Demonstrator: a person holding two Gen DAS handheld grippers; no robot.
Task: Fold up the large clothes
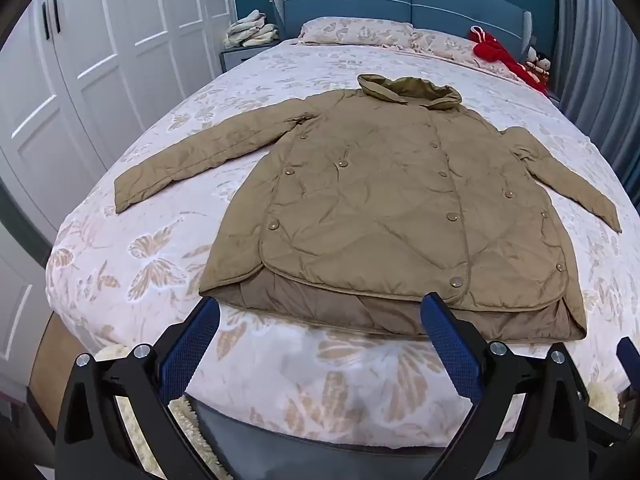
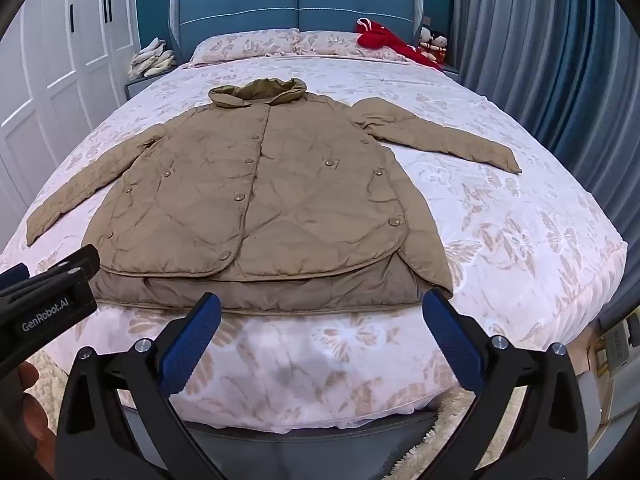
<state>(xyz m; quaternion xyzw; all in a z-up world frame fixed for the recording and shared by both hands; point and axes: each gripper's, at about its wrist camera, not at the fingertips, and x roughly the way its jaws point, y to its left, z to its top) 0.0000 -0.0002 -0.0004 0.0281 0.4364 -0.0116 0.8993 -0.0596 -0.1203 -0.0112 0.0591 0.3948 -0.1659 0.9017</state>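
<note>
Where the bed (image 1: 132, 264) meets its foot edge, a tan quilted jacket (image 1: 384, 208) is spread flat, front up, snap-buttoned, its collar toward the headboard and both sleeves laid out toward the side edges; a smoother brown lining is seen at the hem; the left gripper (image 1: 320, 312) is held wide open just short of the hem, touching nothing; the right gripper (image 2: 322, 310) likewise gapes wide, empty; its body is cut off at the left view's right edge.
</note>
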